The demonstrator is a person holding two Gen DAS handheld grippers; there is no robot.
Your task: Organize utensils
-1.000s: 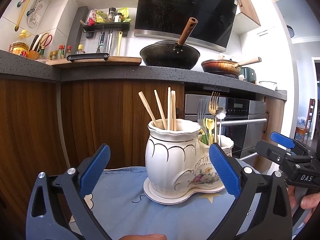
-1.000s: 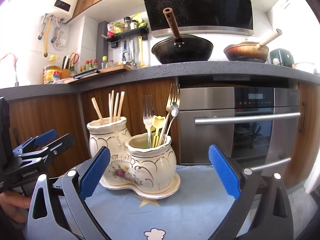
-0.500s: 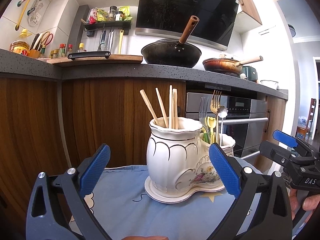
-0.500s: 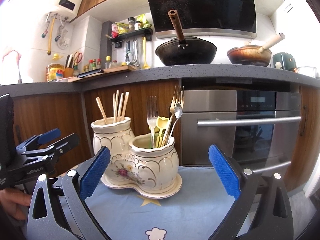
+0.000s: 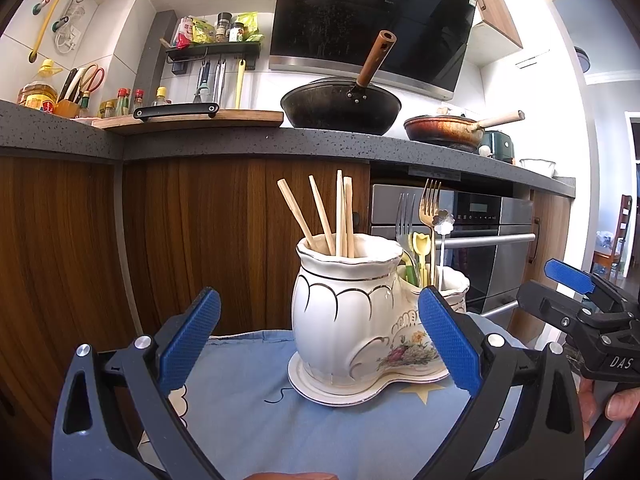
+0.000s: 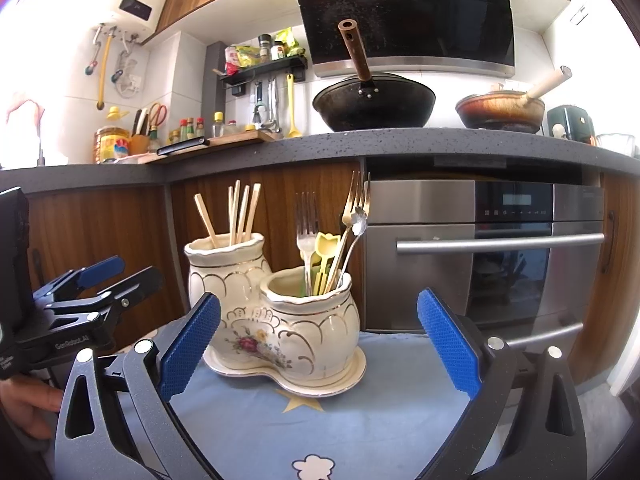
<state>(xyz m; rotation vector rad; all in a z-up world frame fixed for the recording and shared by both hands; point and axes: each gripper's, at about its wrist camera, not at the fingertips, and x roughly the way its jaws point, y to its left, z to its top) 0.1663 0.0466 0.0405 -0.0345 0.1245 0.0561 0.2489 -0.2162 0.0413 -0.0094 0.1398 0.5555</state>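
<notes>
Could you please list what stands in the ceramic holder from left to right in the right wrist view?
Chopsticks → silver fork → yellow utensil → gold fork.

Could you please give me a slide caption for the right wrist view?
Open right gripper faces a twin ceramic holder with chopsticks and forks.

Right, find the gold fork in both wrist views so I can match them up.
Left wrist view: the gold fork stands right of centre, behind the chopstick pot, its tines in front of the oven.
Right wrist view: the gold fork is just right of centre, leaning right in the nearer, lower pot.
Shared landmark: the black wok on the counter above.
</notes>
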